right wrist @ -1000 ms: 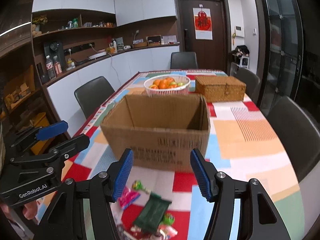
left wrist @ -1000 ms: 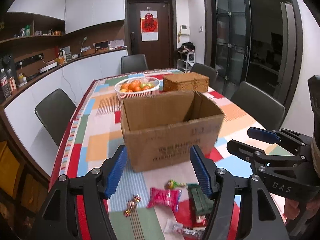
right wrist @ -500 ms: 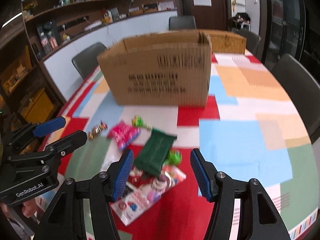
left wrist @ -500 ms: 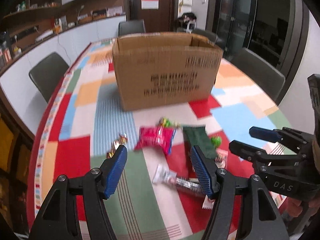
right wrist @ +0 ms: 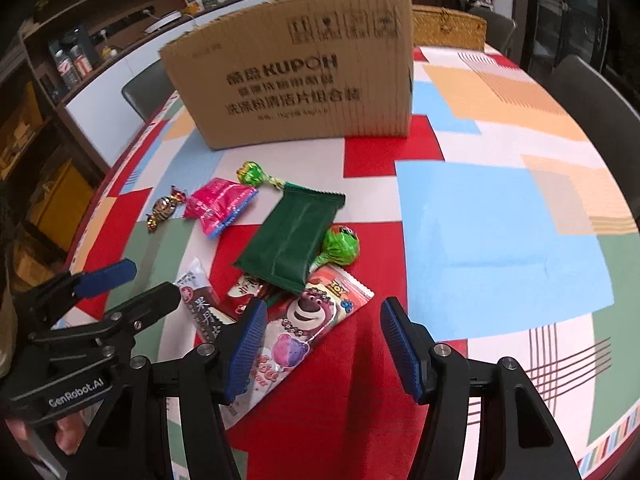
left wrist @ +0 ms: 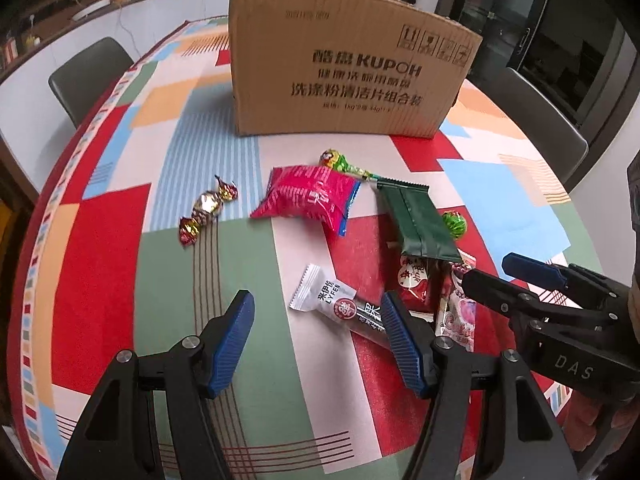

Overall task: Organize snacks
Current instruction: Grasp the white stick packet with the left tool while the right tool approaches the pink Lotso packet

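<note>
Snacks are lying loose on the patchwork tablecloth (left wrist: 168,264), all outside the cardboard box (left wrist: 344,68), which is standing at 12 o'clock of the pile; its inside is not showing from either wrist view.

Left gripper (left wrist: 316,344) is hanging over the cloth with fingers spread and nothing between the pads. Its right finger is covering the far end of the white-and-black bar (left wrist: 340,308), so the bar's full length cannot be read.

Right gripper (right wrist: 322,346) is likewise standing spread and empty. Its left finger is overlapping the lower edge of the bear-print lollipop pack (right wrist: 304,328), cutting off part of the print.

Dark green sachet (right wrist: 292,236) is lying across the small red packet (right wrist: 246,292), hiding most of it, and partly covering the green lollipop (right wrist: 340,246) at its 3 o'clock. Pink pouch (left wrist: 308,196) is sitting at 10 o'clock of the sachet, with a second green lollipop (left wrist: 334,160) peeking out behind it. Gold-wrapped candy (left wrist: 206,210) is lying apart at 9 o'clock.

Wicker basket (right wrist: 448,26) is mostly blocked by the box.
</note>
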